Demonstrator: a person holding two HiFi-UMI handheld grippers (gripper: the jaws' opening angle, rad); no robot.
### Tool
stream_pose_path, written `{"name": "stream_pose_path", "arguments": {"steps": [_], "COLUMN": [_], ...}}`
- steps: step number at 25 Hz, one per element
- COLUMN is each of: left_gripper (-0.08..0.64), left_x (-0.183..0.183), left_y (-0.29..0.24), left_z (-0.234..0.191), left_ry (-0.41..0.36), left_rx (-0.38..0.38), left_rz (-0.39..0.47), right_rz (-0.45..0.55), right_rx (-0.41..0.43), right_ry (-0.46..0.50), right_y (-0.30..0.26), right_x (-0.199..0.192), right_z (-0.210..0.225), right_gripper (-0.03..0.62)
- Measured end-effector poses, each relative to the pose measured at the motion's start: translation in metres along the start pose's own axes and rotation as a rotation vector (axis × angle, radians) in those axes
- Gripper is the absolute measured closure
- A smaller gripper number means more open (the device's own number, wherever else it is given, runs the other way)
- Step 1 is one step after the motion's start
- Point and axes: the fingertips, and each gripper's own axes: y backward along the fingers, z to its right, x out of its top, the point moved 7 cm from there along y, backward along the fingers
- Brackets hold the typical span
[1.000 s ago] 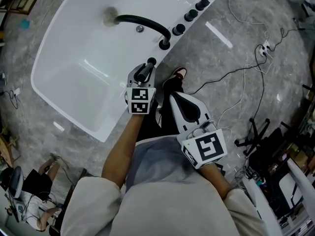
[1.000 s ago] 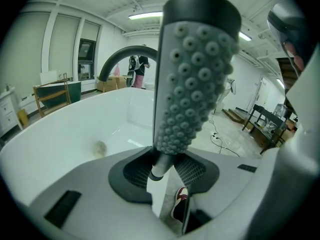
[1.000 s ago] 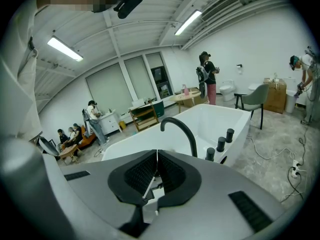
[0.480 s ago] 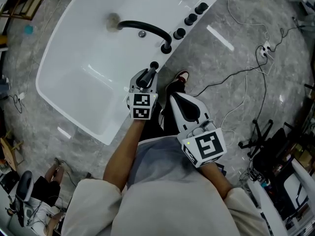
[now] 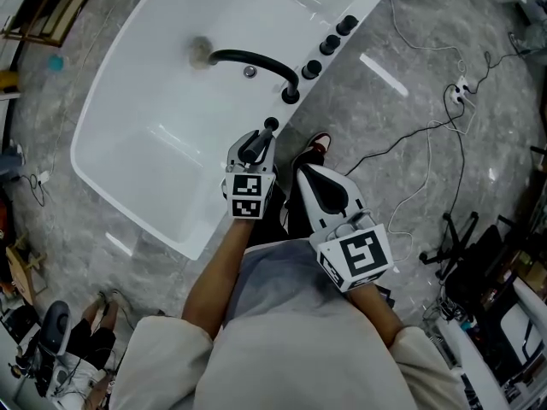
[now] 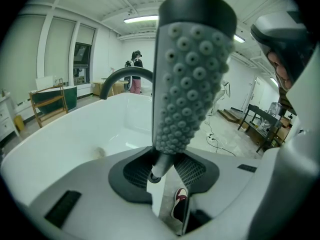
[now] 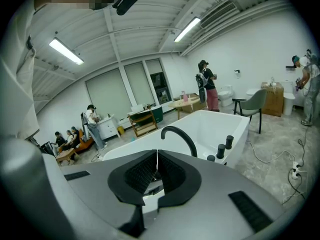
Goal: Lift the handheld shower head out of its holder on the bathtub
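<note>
Shower head [image 6: 192,69] sits clamped by its stem in the left gripper [image 6: 162,171] over the bathtub's [image 5: 128,135] rim, near its holder [image 5: 271,124], while the right gripper's [image 7: 152,176] jaws meet, empty.

A: Where is the shower head [image 6: 192,69]?
B: Between the left gripper's [image 5: 254,146] jaws, at the tub [image 5: 145,92] rim, with the holder [image 5: 271,125] just beyond.
A: Further along the rim?
B: Spout [image 5: 256,61], then knobs [image 5: 330,39]. The right gripper [image 5: 306,173] is beside the left, and cables [image 5: 427,126] lie on the floor to the right.
</note>
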Motion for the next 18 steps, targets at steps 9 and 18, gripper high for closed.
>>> {"name": "stream_pose_path", "arguments": {"steps": [9,18], "left_gripper": [0.42,0.42], "left_x": [0.025,0.048], "left_y": [0.018,0.043], "left_z": [0.0,0.002], "left_ry": [-0.007,0.005], "left_rx": [-0.005,0.006], "left_rz": [0.052,0.107], "right_rz": [0.029,0.052], "right_rx": [-0.01,-0.023], "right_ry": [0.006,-0.002], "right_y": [0.003,0.01], "right_x": [0.009,0.013], "right_z": [-0.002,-0.007], "right_gripper": [0.574,0.574]}}
